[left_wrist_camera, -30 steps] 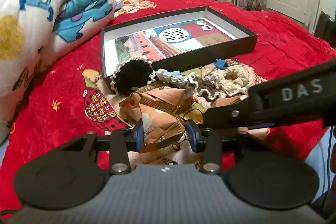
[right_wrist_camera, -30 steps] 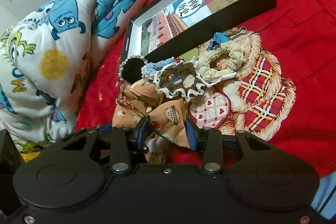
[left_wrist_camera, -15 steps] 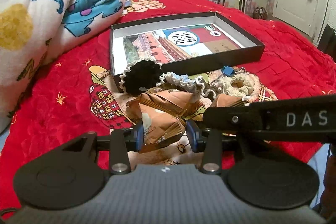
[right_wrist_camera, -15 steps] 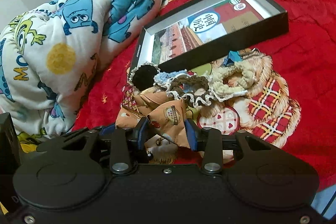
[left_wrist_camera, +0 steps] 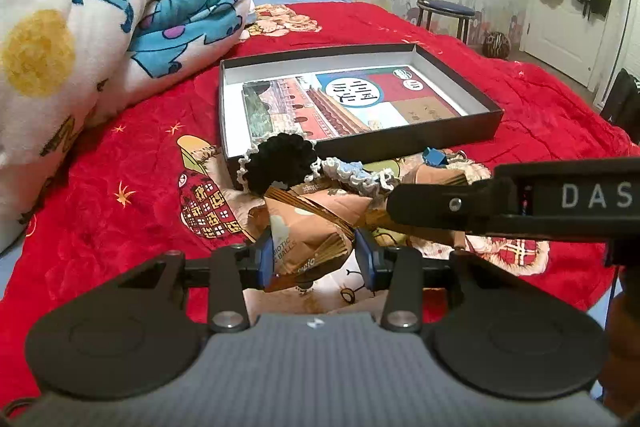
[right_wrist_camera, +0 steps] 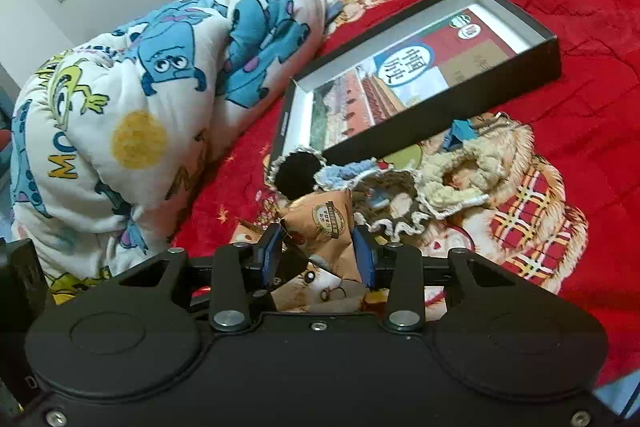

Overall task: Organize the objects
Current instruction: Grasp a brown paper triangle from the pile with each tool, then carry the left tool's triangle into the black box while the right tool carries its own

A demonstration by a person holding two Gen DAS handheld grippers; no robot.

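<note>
On a red bedspread (left_wrist_camera: 132, 155), the left gripper (left_wrist_camera: 314, 257) and right gripper (right_wrist_camera: 318, 251) each clamp a tan snack packet (left_wrist_camera: 308, 231) (right_wrist_camera: 324, 223), just beside crocheted coasters (right_wrist_camera: 384, 187) and an open black box (left_wrist_camera: 400, 143).

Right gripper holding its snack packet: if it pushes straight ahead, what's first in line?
Likely the brown crocheted scrunchie, lying just beyond the orange snack packet that the right gripper clamps. The black box's near wall comes after. Depth is unclear in the fisheye.
</note>
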